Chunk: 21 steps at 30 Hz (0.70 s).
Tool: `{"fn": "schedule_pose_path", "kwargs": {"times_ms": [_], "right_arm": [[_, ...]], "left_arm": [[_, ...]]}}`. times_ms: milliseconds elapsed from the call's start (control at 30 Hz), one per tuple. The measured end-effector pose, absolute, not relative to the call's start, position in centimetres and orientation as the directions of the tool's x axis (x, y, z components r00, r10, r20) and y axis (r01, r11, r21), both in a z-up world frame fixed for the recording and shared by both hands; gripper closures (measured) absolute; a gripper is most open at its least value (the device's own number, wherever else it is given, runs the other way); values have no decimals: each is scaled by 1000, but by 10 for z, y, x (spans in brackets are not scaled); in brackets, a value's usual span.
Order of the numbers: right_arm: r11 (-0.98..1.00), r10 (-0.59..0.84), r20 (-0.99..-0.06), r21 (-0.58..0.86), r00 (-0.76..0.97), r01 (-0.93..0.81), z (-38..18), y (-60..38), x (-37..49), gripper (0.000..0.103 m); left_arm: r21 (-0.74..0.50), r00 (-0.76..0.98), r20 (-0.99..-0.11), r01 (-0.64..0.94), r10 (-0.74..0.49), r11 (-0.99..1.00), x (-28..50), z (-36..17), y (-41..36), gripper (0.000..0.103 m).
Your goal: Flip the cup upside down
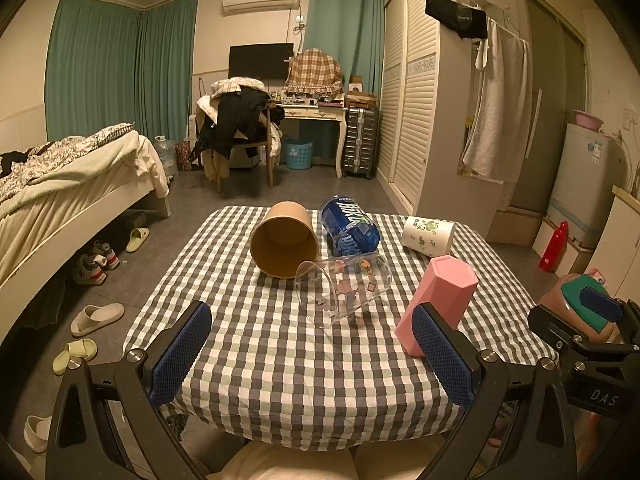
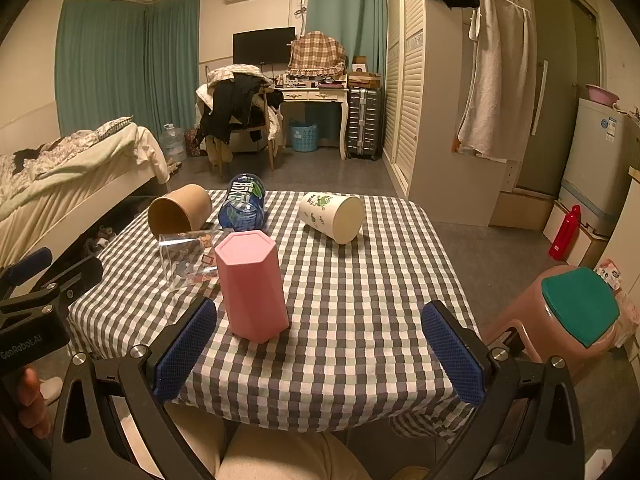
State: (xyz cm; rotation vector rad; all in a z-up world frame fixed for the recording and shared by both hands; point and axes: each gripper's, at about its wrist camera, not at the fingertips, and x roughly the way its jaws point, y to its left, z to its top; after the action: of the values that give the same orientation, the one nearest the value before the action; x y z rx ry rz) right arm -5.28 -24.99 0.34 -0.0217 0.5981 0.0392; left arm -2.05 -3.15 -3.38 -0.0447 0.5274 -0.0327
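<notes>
Checked grey-and-white tablecloth [image 2: 360,300] covers a small table, its near edge beside both grippers, bare cloth at right; pink hexagonal plastic cup [image 2: 252,284] stands inverted near that edge, beside a clear glass tumbler [image 2: 192,256] lying sideways; left gripper [image 1: 316,356] and right gripper [image 2: 320,352] gape wide, holding nothing.

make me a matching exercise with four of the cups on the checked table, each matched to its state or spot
Things:
1. pink hexagonal cup
2. brown paper cup
3. clear glass cup
4. white paper cup

States:
a. on its side, mouth towards the camera, far left
b. on its side, base towards the right wrist camera
c. standing upside down
d. on its side, see-through, with cartoon stickers

Pairs: 1-c, 2-a, 3-d, 4-b
</notes>
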Motion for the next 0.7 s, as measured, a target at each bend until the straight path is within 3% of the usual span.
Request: {"fn": "schedule_pose_path", "kwargs": {"times_ms": [700], "right_arm": [[999,32,-573,-7,819,-44,-1,-248,-54,0]], "left_arm": [[-46,864,-500,31,-50,998,-24,-35,-31,0]]}}
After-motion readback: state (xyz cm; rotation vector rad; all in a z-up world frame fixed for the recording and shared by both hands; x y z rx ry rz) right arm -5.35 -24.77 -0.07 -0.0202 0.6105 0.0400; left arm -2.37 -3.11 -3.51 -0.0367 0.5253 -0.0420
